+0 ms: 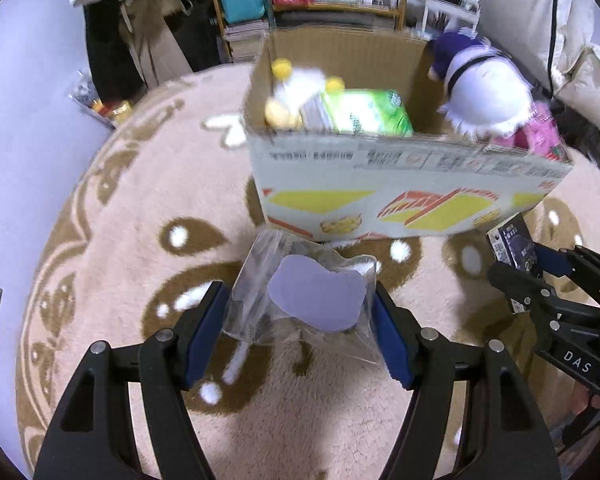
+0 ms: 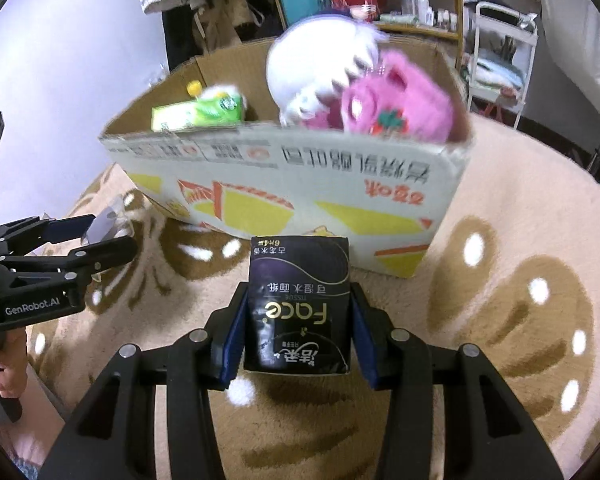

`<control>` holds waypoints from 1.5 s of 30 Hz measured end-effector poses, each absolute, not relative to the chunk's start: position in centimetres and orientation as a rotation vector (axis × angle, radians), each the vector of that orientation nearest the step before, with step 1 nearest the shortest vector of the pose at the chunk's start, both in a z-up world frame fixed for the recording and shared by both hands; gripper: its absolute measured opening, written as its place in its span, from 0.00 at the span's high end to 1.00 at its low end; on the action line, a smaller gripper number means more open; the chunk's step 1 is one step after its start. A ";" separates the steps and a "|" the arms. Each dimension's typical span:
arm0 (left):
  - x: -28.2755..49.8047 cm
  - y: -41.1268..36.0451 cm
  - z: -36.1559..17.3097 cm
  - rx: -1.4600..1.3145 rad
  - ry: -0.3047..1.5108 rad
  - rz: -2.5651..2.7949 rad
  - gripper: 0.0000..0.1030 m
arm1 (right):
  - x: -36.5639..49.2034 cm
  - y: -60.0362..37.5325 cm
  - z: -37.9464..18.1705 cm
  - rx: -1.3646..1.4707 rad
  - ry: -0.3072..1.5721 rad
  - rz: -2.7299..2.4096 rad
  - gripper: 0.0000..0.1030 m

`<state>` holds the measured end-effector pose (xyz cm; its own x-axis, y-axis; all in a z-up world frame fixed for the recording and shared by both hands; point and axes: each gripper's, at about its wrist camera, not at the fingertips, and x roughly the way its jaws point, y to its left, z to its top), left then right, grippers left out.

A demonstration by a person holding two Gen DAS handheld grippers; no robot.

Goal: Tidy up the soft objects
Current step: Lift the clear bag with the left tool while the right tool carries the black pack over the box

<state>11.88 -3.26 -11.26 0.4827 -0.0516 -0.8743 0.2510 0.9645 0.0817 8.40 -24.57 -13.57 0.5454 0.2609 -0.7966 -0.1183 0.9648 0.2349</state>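
Note:
My left gripper (image 1: 300,312) is shut on a clear plastic bag with a lilac pad (image 1: 316,296) inside, held above the rug just in front of the cardboard box (image 1: 380,184). My right gripper (image 2: 296,320) is shut on a black tissue pack (image 2: 298,304), also in front of the box (image 2: 300,184). In the box lie a green tissue pack (image 1: 364,112), a white and yellow plush (image 1: 296,88), a white and purple plush (image 1: 484,92) and a pink plush (image 2: 396,100). The right gripper with its pack shows at the right of the left wrist view (image 1: 520,256).
A round beige and brown rug (image 1: 120,240) covers the floor. Behind the box stand a wooden shelf (image 1: 340,4) with bags and bottles, hanging clothes (image 1: 120,40) and a white rack (image 2: 504,52). A wall (image 1: 12,120) lies at the left.

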 end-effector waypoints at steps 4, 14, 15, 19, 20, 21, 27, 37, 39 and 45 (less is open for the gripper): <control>10.7 -3.9 -8.1 0.202 0.946 -0.176 0.33 | 7.0 -25.3 -11.2 0.156 0.902 0.226 0.52; 7.8 -4.0 -2.2 0.174 0.649 -0.173 0.32 | 4.8 -24.9 -5.8 0.133 0.673 0.220 0.52; 7.7 -4.0 -1.8 0.167 0.628 -0.171 0.32 | 4.8 -25.1 -5.4 0.135 0.660 0.219 0.52; 8.2 -4.0 -1.2 0.165 0.592 -0.170 0.32 | 5.3 -25.6 -4.7 0.145 0.630 0.203 0.52; 8.5 -4.1 -1.2 0.165 0.590 -0.167 0.32 | 5.5 -25.8 -4.7 0.149 0.624 0.199 0.52; 8.8 -4.0 -1.2 0.165 0.590 -0.168 0.32 | 5.6 -26.1 -4.6 0.153 0.621 0.196 0.52; 10.4 -4.8 -1.6 0.168 0.571 -0.175 0.32 | 7.4 -26.9 -4.3 0.176 0.595 0.177 0.52; 14.0 -6.5 -3.3 0.211 0.564 -0.197 0.32 | 11.3 -27.1 -4.2 0.192 0.558 0.191 0.52; 14.6 -6.8 -3.6 0.217 0.563 -0.201 0.32 | 12.1 -27.0 -4.2 0.195 0.552 0.202 0.52; 16.5 -7.7 -4.9 0.236 0.579 -0.213 0.31 | 14.4 -26.8 -4.6 0.247 0.546 0.250 0.52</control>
<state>16.50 -7.75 -4.89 0.8164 -0.1315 -0.5624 0.2636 0.9513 0.1601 14.39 -26.83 -4.58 0.8258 0.2983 -0.4787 -0.1680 0.9403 0.2961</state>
